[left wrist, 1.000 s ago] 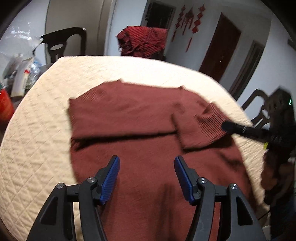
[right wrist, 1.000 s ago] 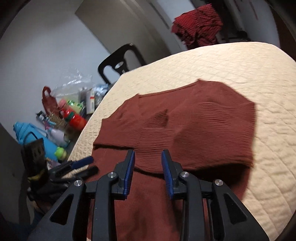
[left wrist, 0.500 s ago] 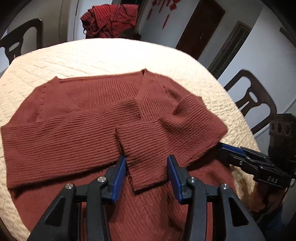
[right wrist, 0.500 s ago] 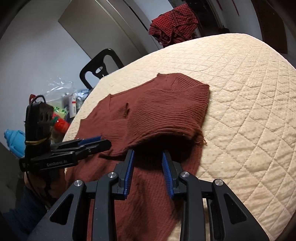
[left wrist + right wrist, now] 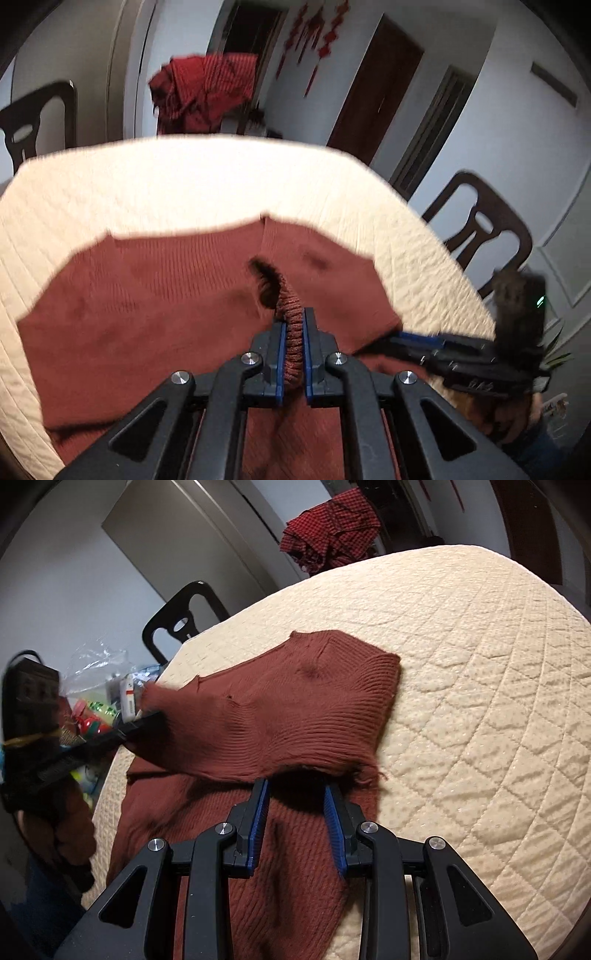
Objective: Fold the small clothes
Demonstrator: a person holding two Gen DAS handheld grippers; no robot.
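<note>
**A:** Where is the garment?

**B:** A rust-red knitted sweater (image 5: pixel 295 716) lies on a cream quilted table cover (image 5: pixel 480 701), directly ahead of both sets of fingers, its upper part folded down over the body.

**A:** And the left gripper?

**B:** The left gripper (image 5: pixel 294 350) is closed tight on a bunched ridge of the sweater's knit, which stands up between its blue pads.

**A:** The right one?

**B:** The right gripper (image 5: pixel 297 830) is partly open. Its fingertips reach under the frayed edge of the folded layer, over the body cloth; whether the pads touch cloth I cannot tell.

**A:** What surrounds them?

**B:** Beyond the table's far edge, red checked cloth (image 5: pixel 332 528) hangs. Left of the right fingers, a dark chair (image 5: pixel 184 620) and cluttered bottles and bags (image 5: pixel 99 701). Right of the left fingers, another chair (image 5: pixel 484 229).
</note>
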